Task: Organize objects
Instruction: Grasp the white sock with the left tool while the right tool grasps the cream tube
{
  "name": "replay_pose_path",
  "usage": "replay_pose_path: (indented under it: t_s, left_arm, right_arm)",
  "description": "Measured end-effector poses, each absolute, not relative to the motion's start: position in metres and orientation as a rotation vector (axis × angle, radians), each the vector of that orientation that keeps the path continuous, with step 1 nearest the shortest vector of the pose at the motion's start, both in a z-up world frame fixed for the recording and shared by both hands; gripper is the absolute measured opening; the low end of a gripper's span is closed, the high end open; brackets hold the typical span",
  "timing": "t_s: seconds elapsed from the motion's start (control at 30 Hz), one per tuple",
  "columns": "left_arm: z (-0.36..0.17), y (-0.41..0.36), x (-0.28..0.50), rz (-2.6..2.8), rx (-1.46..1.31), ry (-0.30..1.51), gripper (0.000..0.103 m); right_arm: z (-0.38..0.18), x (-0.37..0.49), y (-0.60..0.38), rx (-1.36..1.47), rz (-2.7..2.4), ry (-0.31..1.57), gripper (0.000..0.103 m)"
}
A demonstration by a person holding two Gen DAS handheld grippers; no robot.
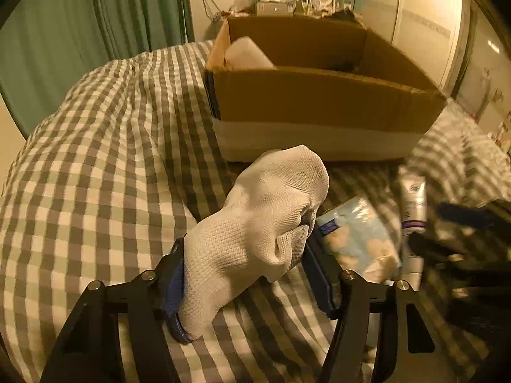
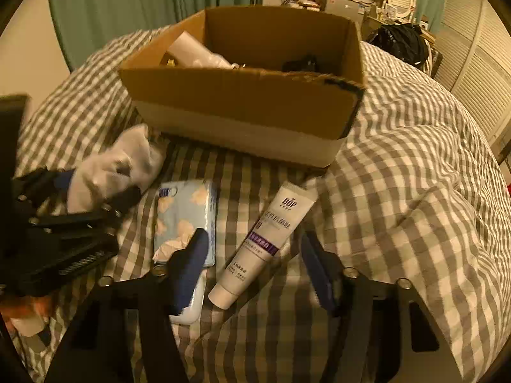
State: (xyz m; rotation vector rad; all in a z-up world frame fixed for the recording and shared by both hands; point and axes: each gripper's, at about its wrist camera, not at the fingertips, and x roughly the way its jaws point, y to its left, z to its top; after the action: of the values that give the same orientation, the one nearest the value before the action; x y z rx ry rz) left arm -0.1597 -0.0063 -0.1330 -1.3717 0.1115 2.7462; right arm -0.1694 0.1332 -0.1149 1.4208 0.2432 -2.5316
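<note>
A bed point(image 1: 95, 159) with a grey-and-white checked cover filled the left wrist view, with green curtains point(image 1: 80, 22) in the upper left and a cluttered dresser far off at the top. A cardboard box point(image 1: 319, 102) sat in the upper right of the frame, a pale bottle point(image 1: 246, 52) leaning in its left corner. In the lower centre the left claw point(image 1: 246, 274) was partly closed on a white sock point(image 1: 262, 217), the knit bunched between the blue pads and its toe pointing up toward the box. The sock looked light, soft and floppy, so a pinch on the bunched middle should hold it well enough. To the right lay a blue tissue pack point(image 1: 361, 239) and a blurred tube point(image 1: 412, 207).

In the right wrist view the same bed ran across the frame, the box point(image 2: 242, 105) in the upper centre with the bottle and some dark items inside. The right claw point(image 2: 252, 265) stood wide open and empty at the bottom, its fingers either side of a white tube point(image 2: 265, 242) lying flat on the cover, cap nearest the camera. The tube seemed light and squeezable, probably smooth; gripping across its firmer middle looks safest. The tissue pack point(image 2: 185, 210) lay just left of it, and the left claw with the sock point(image 2: 108, 172) appeared blurred at the left edge.
</note>
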Motion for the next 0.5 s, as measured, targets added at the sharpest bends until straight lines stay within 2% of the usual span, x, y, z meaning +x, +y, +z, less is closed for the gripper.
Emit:
replay_pose_path:
  t_s: [0.07,0.17,0.37,0.5]
  left_arm:
    - [-0.125,-0.006,-0.151,2.769,-1.319,0.115,0.065]
    - [-0.119,-0.01,-0.142,2.769,-1.272,0.103,0.065]
    - [-0.115,-0.017,-0.149,2.748,-1.289,0.065,0.065]
    - [-0.117,-0.022,-0.152,2.741,-1.291,0.053,0.065]
  right_arm:
    - [-0.122,-0.172,0.127,1.45,-2.499,0.275,0.046]
    - [-0.132,-0.178,0.122,1.504,-2.455,0.309,0.04]
    - [-0.151,-0.195,0.113,1.605,-2.405,0.344,0.038]
    - [-0.151,-0.194,0.106,1.58,-2.403,0.384,0.028]
